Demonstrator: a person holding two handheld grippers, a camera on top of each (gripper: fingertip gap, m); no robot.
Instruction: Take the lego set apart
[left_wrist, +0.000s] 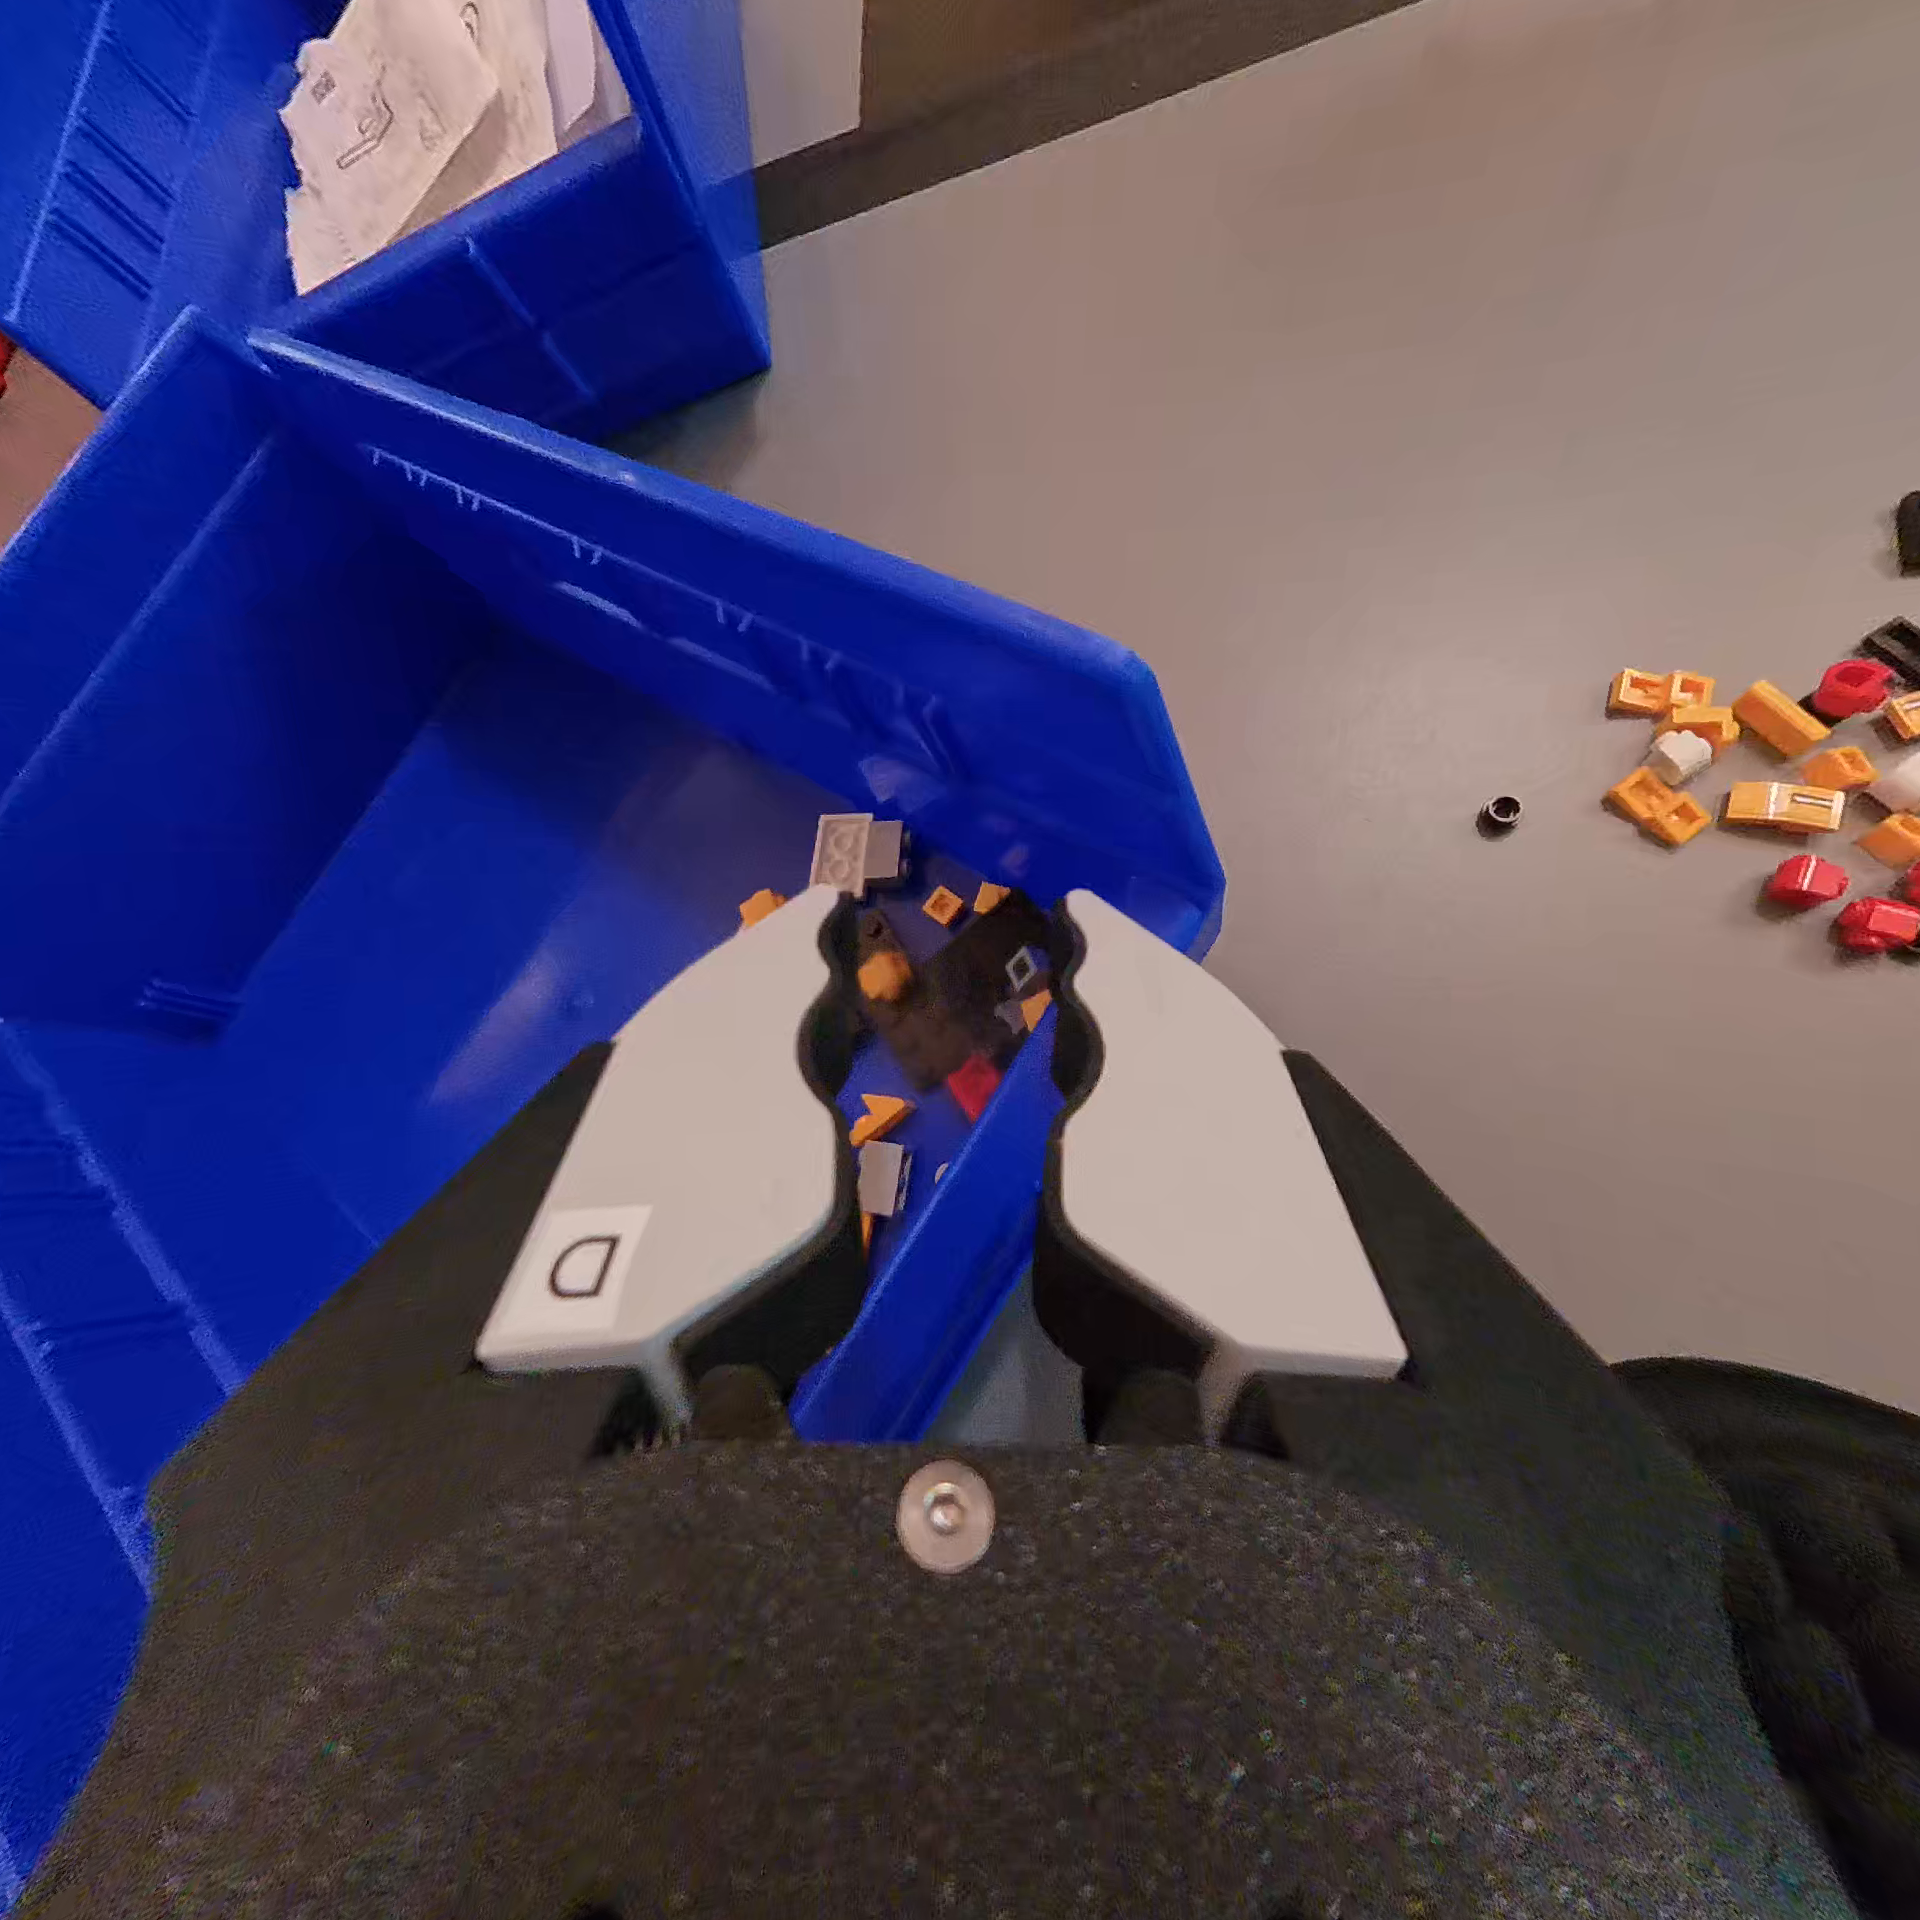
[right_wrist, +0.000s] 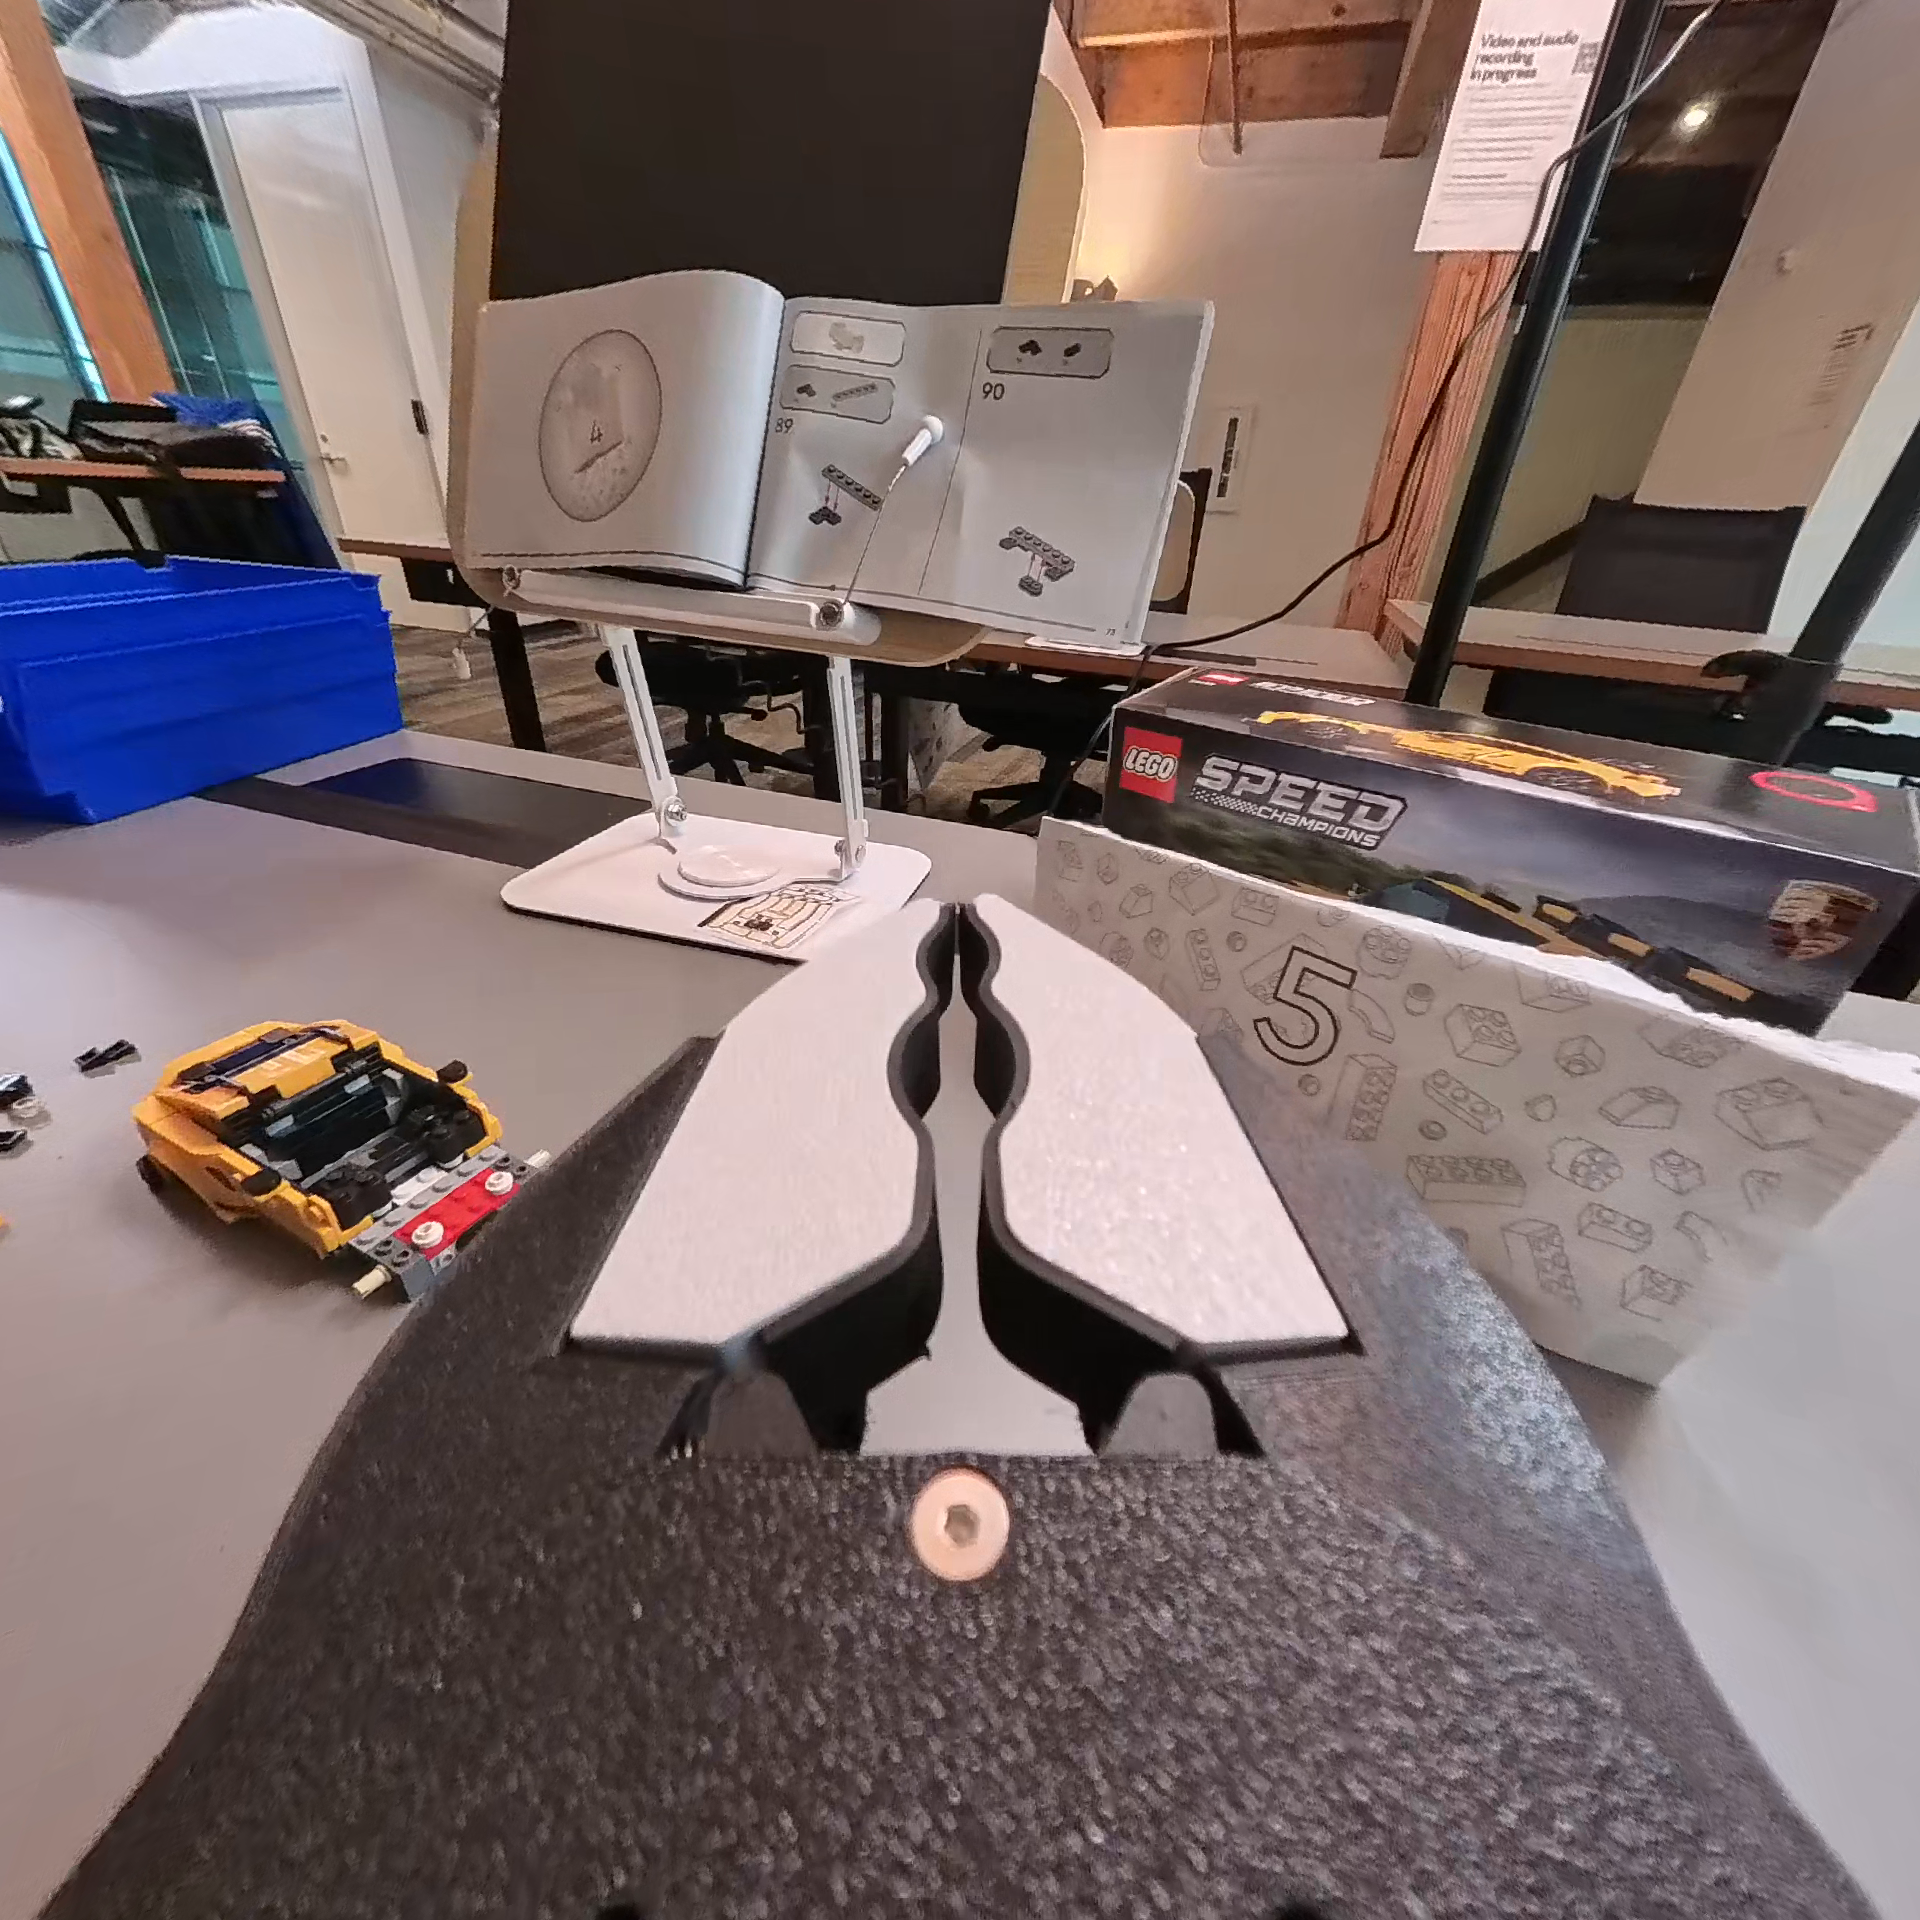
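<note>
Looking down your left hand-held gripper (left_wrist: 945, 940), the fingers sit apart, straddling the near wall of the blue bin (left_wrist: 644, 582): one finger inside, the other outside over the desk (left_wrist: 1403, 436). I can't tell if either pad actually touches that wall. Just past the tips, on the bin floor, lie loose lego pieces (left_wrist: 935, 997) in orange, black, grey and red. Out at 3 o'clock on the desk there's a scatter of orange and red bricks (left_wrist: 1766, 790), with a small black round piece (left_wrist: 1499, 815) beside it at 9 o'clock. Up at 11 o'clock a second blue bin (left_wrist: 540, 281) holds crumpled paper bags (left_wrist: 416, 135).

Your right hand-held gripper (right_wrist: 959, 914) is pressed together with nothing between the fingers, hovering above the desk. The half-stripped yellow lego car (right_wrist: 312, 1143) sits on the desk at 9 o'clock of it, with tiny black bits (right_wrist: 104, 1055) farther left. At 3 o'clock a white numbered bag (right_wrist: 1507, 1122) leans against the set's box (right_wrist: 1455, 810). Farther back at 12 o'clock, the instruction booklet (right_wrist: 831, 447) lies open on a white stand (right_wrist: 717, 852).
</note>
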